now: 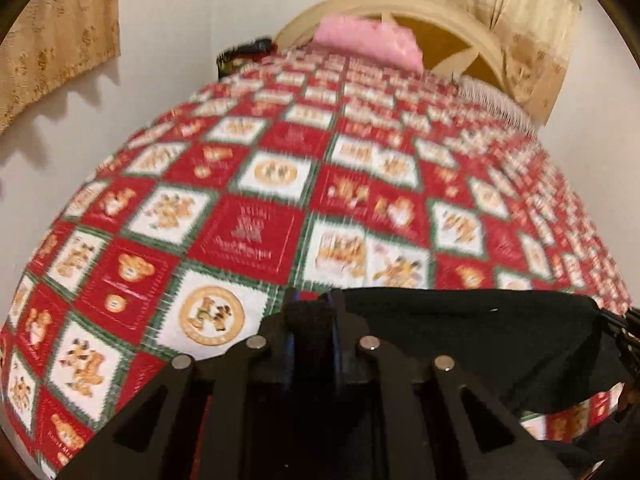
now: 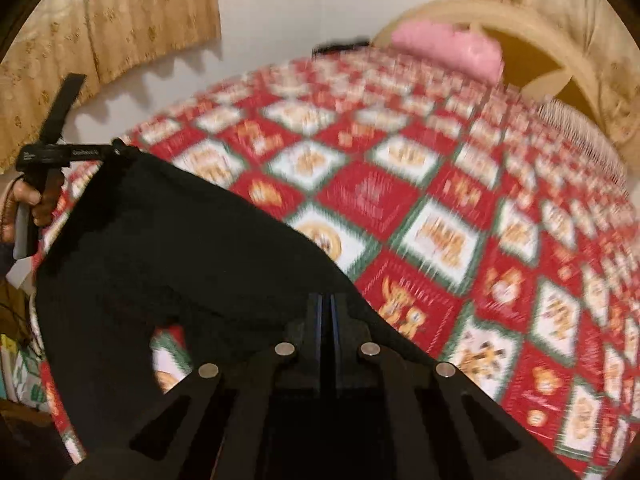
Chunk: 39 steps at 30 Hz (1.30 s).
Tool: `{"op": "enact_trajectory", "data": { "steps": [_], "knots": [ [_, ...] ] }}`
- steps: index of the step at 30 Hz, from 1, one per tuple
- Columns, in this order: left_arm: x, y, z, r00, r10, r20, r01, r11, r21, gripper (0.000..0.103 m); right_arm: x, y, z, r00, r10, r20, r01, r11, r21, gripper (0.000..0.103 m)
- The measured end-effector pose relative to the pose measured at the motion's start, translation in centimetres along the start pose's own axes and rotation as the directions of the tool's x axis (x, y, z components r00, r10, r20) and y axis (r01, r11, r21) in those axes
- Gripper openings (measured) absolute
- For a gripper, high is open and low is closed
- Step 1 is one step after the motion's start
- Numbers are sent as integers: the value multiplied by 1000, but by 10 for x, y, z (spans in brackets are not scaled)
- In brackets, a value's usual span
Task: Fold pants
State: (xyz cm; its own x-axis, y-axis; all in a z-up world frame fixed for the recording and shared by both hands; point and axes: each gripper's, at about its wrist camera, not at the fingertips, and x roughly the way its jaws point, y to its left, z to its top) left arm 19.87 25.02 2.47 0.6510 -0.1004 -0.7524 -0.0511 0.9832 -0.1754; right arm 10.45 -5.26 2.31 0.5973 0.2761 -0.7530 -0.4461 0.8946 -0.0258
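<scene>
Black pants (image 1: 460, 340) hang stretched between both grippers above the bed. In the left wrist view my left gripper (image 1: 312, 308) is shut, with a bunched edge of the black cloth between its fingers. The pants run right to my right gripper (image 1: 624, 328) at the frame's edge. In the right wrist view my right gripper (image 2: 328, 304) is shut on the pants (image 2: 180, 248). From there the cloth rises to the upper left, where the left gripper (image 2: 120, 151) pinches its other corner. A hand (image 2: 32, 200) holds that tool. The cloth's lower part droops out of view.
A red, white and green patchwork quilt (image 1: 256, 232) covers the bed under the pants. A pink pillow (image 1: 372, 40) lies against the cream headboard (image 1: 440, 12). A dark object (image 1: 248, 52) sits at the far bed edge. Gold curtains (image 2: 120, 20) hang on the wall.
</scene>
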Motion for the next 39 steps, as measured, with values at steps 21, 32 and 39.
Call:
{"op": "enact_trajectory", "data": {
  "steps": [21,32,39],
  "knots": [
    [-82,41,-188,991,135,23,-136,991,11,58,-28,45,-116,990,134,-50,-138,986,-94,4],
    [-128,88,-189,915,393,96,-387,919,-73,95,-52,16,-95,967,253,23,-254,963,92,23],
    [-142,55,-190,939,297,174,-293,955,-46,95,-28,14,-27,949,256,186,-277,956,97,66]
  ]
}}
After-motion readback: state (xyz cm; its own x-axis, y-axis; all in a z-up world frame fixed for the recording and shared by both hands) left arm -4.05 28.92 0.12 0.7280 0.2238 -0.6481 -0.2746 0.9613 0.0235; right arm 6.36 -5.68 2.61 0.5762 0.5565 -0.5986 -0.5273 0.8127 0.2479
